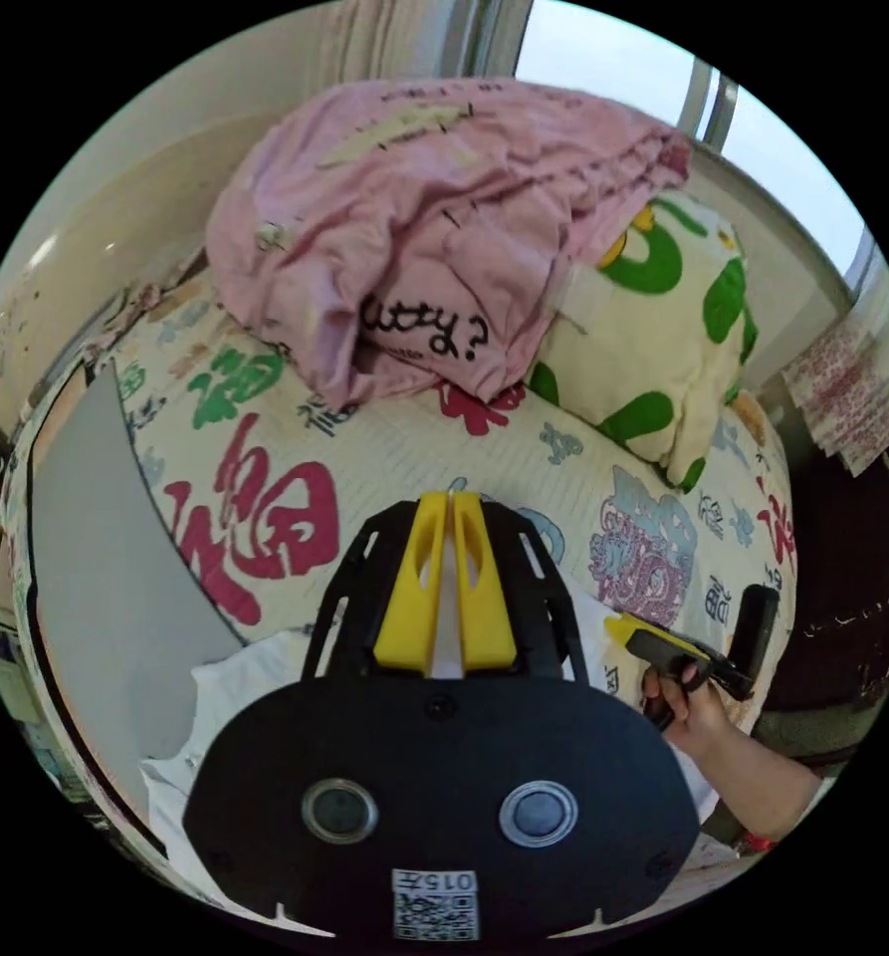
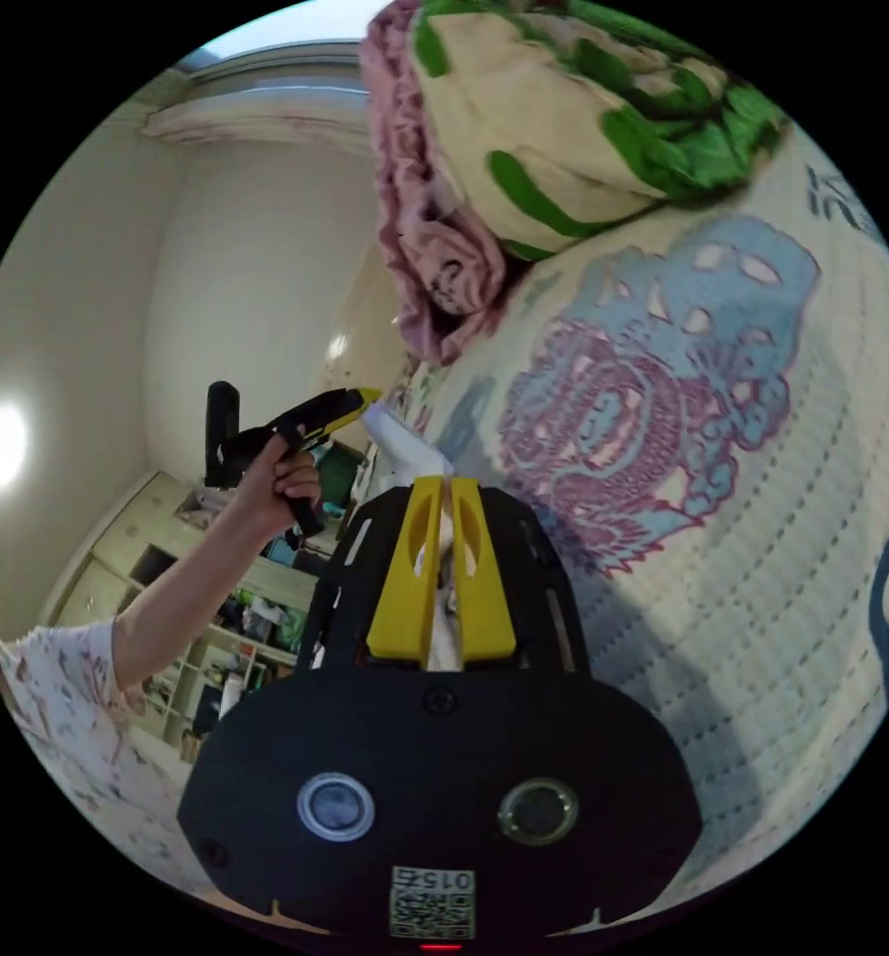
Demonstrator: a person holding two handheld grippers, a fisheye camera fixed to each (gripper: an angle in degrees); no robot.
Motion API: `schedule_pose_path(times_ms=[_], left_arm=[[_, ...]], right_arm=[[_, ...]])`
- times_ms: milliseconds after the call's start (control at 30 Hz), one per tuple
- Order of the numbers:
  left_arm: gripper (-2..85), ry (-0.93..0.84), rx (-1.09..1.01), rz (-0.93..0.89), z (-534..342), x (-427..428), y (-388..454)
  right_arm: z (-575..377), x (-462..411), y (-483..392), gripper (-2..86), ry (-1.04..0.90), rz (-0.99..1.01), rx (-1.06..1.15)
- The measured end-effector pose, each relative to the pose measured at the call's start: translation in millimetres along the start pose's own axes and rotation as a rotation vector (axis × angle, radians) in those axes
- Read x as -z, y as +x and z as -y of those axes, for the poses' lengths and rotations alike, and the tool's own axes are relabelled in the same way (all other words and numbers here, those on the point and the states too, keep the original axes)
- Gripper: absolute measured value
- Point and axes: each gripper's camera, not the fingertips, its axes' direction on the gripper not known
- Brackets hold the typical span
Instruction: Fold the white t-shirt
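1. Left gripper view: my left gripper (image 1: pixel 450 510) has its two yellow jaws pressed together on a strip of the white t-shirt (image 1: pixel 265 677), which runs down under the gripper body and spreads over the near edge of the printed bed cover (image 1: pixel 384 448)
2. Same view: one pink garment (image 1: pixel 434 229) is heaped at the far side, touching one cream pillow (image 1: pixel 653 339) with green marks; one grey panel (image 1: pixel 106 597) lies at the left edge
3. Same view: my right gripper (image 1: pixel 628 629) shows low at the right, in my hand (image 1: pixel 698 712), its yellow tip at the t-shirt's edge
4. Right gripper view: my right gripper (image 2: pixel 447 490) is clenched on white t-shirt cloth (image 2: pixel 404 443), which pokes out past the two jaw tips, just above the bed cover (image 2: pixel 743 558)
5. Same view: my other hand (image 2: pixel 283 481) holds the left gripper (image 2: pixel 359 398) raised to the left; I cannot tell its grip from here. One pink garment (image 2: pixel 429 239) and one pillow (image 2: pixel 563 129) sit above
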Motion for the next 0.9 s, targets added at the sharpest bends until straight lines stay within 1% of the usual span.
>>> schedule_pose_path(times_ms=[67, 133, 200, 267, 333, 367, 433, 500, 600, 667, 733, 800, 867, 900], left_arm=[[0.2, 0.045, 0.019, -0.039, -30, 39, -18], [0.2, 0.097, 0.014, -0.055, -86, 81, -33], [0.2, 0.112, 0.000, -0.052, -131, 100, -39], [0.2, 0.093, 0.015, -0.039, -172, 105, -46], [0.2, 0.048, 0.051, -0.041, -216, 100, -52], [0.3, 0.035, 0.050, -0.036, -225, 98, -52], [0.6, -0.024, 0.060, 0.041, -250, 92, -48], [0.8, -0.029, 0.077, 0.079, -261, 97, -48], [1.0, 0.037, 0.101, 0.071, -260, 115, -47], [1.1, 0.058, 0.099, 0.051, -247, 116, -43], [1.2, 0.043, 0.086, -0.028, -221, 99, -31], [1.2, 0.031, 0.059, -0.064, -204, 78, -14], [1.2, -0.010, 0.014, -0.053, -188, 50, 5], [1.2, -0.059, -0.017, -0.014, -179, 32, 18]], right_arm=[[-12, -2, -26, 0.4, -0.043, -0.018, 0.123], [-27, -10, -54, 0.5, -0.114, -0.065, 0.239], [-60, -29, -81, 0.7, -0.229, -0.132, 0.396], [-90, -47, -87, 1.0, -0.316, -0.156, 0.493], [-119, -67, -82, 1.4, -0.411, -0.172, 0.542], [-135, -79, -73, 1.9, -0.480, -0.186, 0.549], [-152, -92, -56, 3.2, -0.532, -0.248, 0.501], [-167, -92, -37, 6.1, -0.511, -0.282, 0.485], [-174, -92, -13, 7.3, -0.436, -0.311, 0.475], [-177, -105, 5, 7.1, -0.436, -0.337, 0.475], [-180, -125, 25, 6.4, -0.464, -0.359, 0.453], [-188, -156, 53, 5.0, -0.490, -0.409, 0.412], [-197, -176, 78, 3.4, -0.519, -0.483, 0.366], [-204, -186, 94, 1.7, -0.520, -0.531, 0.351]])
